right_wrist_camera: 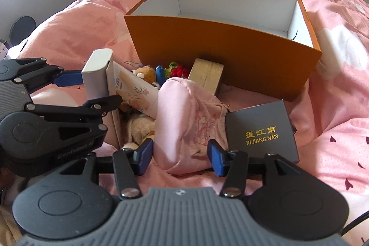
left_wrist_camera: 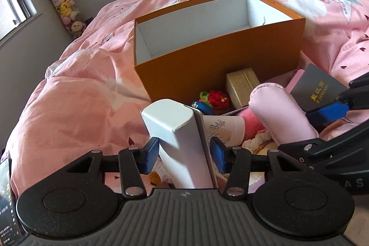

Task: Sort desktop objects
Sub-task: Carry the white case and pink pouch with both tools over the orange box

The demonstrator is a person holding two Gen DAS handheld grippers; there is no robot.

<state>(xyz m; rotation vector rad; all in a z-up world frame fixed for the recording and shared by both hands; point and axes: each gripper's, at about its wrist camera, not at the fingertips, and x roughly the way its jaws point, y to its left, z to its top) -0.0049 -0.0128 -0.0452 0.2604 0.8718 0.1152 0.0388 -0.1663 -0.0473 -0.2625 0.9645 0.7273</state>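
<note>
in the left wrist view, a clear tube of plush toys (left_wrist_camera: 62, 4) stands at the upper left by the window, with a panda on top. the pink duvet (left_wrist_camera: 76, 93) fills the frame. at lower centre the left gripper (left_wrist_camera: 184, 155) is clenched on a white carton (left_wrist_camera: 177, 144), its blue pads pressing both sides; a floral-printed flat box (left_wrist_camera: 221, 128) leans against the carton's right side. above centre sits the open orange box (left_wrist_camera: 216, 68), white inside, nothing visible in it. just below it lie small crocheted toys (left_wrist_camera: 213, 99) and a gold box (left_wrist_camera: 242, 87). right of centre is a pink pouch (left_wrist_camera: 281, 114), then a grey booklet (left_wrist_camera: 320, 91) lettered "xi jiang nan" at the right edge.

in the right wrist view, the left gripper and white carton (right_wrist_camera: 96, 77) show at left. the orange box (right_wrist_camera: 221, 45) is at upper centre. at lower centre the right gripper (right_wrist_camera: 181, 157) stands released, its pads either side of the pink pouch (right_wrist_camera: 182, 126) with gaps showing. the grey booklet (right_wrist_camera: 263, 130) lies lower right.
</note>
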